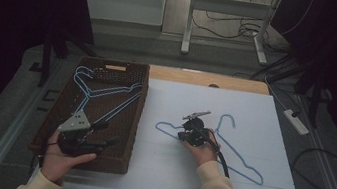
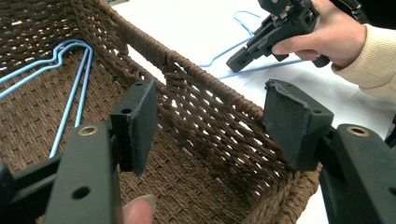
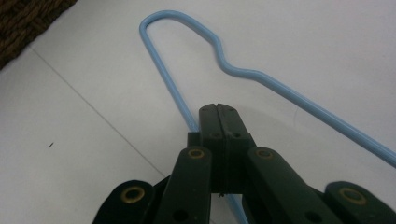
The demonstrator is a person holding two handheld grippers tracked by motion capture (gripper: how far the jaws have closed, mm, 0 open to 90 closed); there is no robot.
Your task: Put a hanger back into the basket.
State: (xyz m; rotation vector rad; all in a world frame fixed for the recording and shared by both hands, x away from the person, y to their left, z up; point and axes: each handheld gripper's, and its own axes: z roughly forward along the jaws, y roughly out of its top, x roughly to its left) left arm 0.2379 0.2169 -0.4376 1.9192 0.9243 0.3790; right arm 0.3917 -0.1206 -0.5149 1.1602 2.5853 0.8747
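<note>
While my left hand-held gripper (image 2: 210, 123) hangs agape over the brown wicker basket (image 1: 122, 133), my right hand-held gripper (image 3: 218, 112) clamps the light-blue wire hanger (image 3: 180, 100) on the white worktop (image 1: 253, 122).

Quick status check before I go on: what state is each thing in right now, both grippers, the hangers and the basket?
Left gripper: jaws open, nothing between them, above the basket's near end.
Right gripper: shut on the bottom wire of the table hanger.
Table hanger: lying flat on the white table.
Basket hangers: two, lying inside the basket.
Basket: upright, on the table's left side.
</note>
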